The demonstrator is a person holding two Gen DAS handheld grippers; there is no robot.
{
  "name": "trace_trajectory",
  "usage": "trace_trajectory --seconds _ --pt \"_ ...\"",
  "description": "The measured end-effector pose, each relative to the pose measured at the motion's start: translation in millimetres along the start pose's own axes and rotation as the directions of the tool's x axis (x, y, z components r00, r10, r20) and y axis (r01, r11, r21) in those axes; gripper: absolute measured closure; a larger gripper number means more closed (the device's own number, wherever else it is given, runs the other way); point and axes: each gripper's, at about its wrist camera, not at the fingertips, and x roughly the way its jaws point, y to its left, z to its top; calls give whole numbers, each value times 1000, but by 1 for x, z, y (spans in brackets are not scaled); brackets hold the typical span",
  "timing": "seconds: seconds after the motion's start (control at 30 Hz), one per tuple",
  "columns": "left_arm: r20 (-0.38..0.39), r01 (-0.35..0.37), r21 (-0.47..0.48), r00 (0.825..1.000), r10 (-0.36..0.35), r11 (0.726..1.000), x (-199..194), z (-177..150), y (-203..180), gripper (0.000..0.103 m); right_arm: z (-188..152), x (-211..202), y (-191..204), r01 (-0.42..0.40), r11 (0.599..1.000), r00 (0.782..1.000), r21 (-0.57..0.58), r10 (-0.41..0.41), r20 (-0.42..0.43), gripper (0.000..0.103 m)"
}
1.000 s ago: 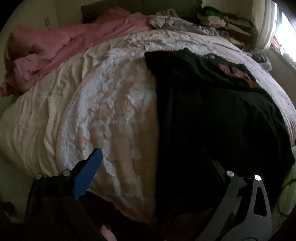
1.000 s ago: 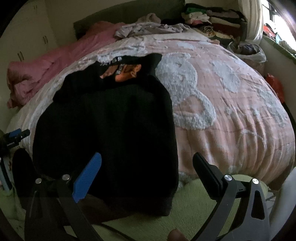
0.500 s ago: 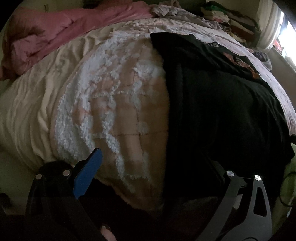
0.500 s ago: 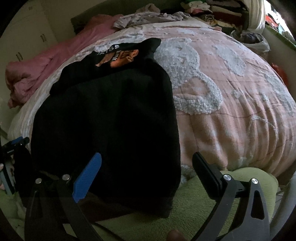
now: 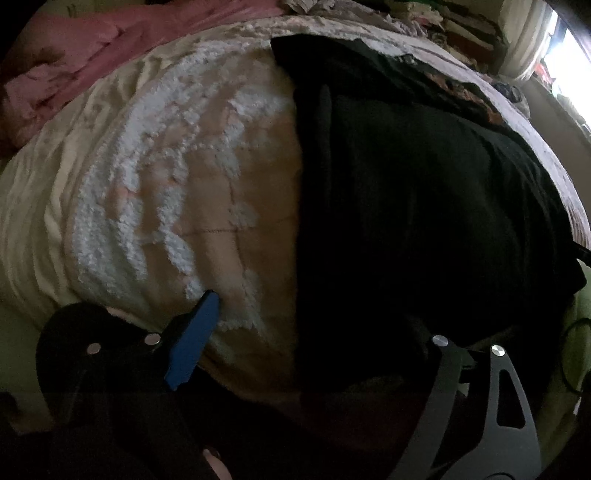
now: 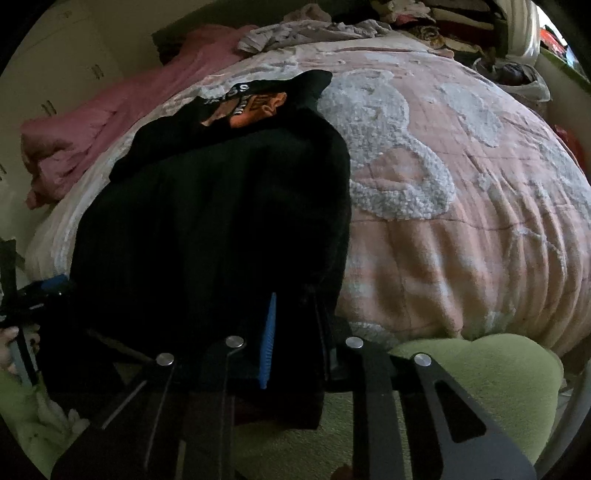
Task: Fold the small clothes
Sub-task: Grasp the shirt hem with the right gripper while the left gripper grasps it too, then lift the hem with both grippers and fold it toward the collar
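The black knit garment [image 6: 214,221] lies lengthwise, near to far, on the pink quilted bedspread [image 6: 461,192]. The right gripper [image 6: 295,332] pinches its near hem; the left gripper [image 5: 314,325] is spread wide.

A home bedroom. A wide bed [image 6: 461,229] fills the room, covered by a pink quilted blanket with fluffy white teddy-bear patches [image 6: 399,177]. At the bed's head lie a crumpled pink duvet [image 6: 110,129] and loose pale clothes [image 6: 306,33]; beside them stands a stack of folded clothing [image 6: 436,18]. Cream cupboard doors [image 6: 66,66] stand beyond the bed's far left corner.
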Motion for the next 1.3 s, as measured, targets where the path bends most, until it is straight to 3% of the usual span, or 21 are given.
trace_trajectory --seconds 0.13,0.23,0.27,0.3,0.33,0.37,0.5,0.57,0.67,0.73,0.83,0.9,0.93,0.97,1.0,1.1,1.3 --pt "-14 2 4 1000 -1 1000 5 -2 -2 28 -7 9 -8 30 999 999 24 -29 -42 52" --pt "-15 5 -1 1000 -5 1000 7 -2 -3 36 -8 14 -10 18 999 998 37 -16 -59 52" --pt "-12 5 -6 1000 -5 1000 6 -2 -3 41 -8 14 -10 16 999 998 35 -14 -60 52" --pt "-10 7 -10 1000 -7 1000 6 -2 -4 43 -8 13 -10 9 999 998 30 -7 -59 62" --pt "-7 6 -14 1000 -6 1000 5 -2 -3 48 -8 12 -8 -13 1000 998 24 14 -56 85" --pt "-6 8 -18 1000 -8 1000 4 -1 -2 52 -7 10 -7 -31 999 998 22 32 -47 92" --pt "-7 25 -35 1000 -26 999 2 -3 3 53 -5 2 -2 -38 999 999 5 38 -12 94" --pt "-13 29 -36 999 -29 999 3 -3 2 48 -4 1 -4 -30 999 999 14 31 -9 94" --pt "-23 23 -22 999 -23 999 6 -5 -2 45 -4 8 -10 -7 999 999 52 8 -34 86" --pt "-24 16 -15 1000 -17 1000 8 -5 -3 45 -5 12 -13 7 997 999 71 -4 -52 73" --pt "-23 7 -11 1000 -7 1000 9 -6 -4 46 -5 16 -12 15 997 998 74 -10 -62 70" --pt "-22 4 -9 1000 -4 1000 8 -6 -5 53 -5 16 -11 16 998 998 59 -12 -61 71" --pt "-21 6 -6 1000 -7 1000 8 -6 -6 59 -6 15 -10 -2 999 998 50 5 -57 85" --pt "-19 10 -3 1000 -10 1000 7 -7 -7 72 -7 13 -8 -30 999 998 43 32 -48 93" --pt "-20 31 0 999 -31 1000 6 -7 -8 77 -7 10 -6 -33 999 999 35 35 -38 95" --pt "-9 16 8 1000 -16 1000 1 -7 -10 85 -4 -2 -4 -53 998 999 22 53 -4 96" --pt "18 86 -39 996 -85 996 -15 -3 0 98 6 -31 -6 -118 992 990 35 115 87 96"
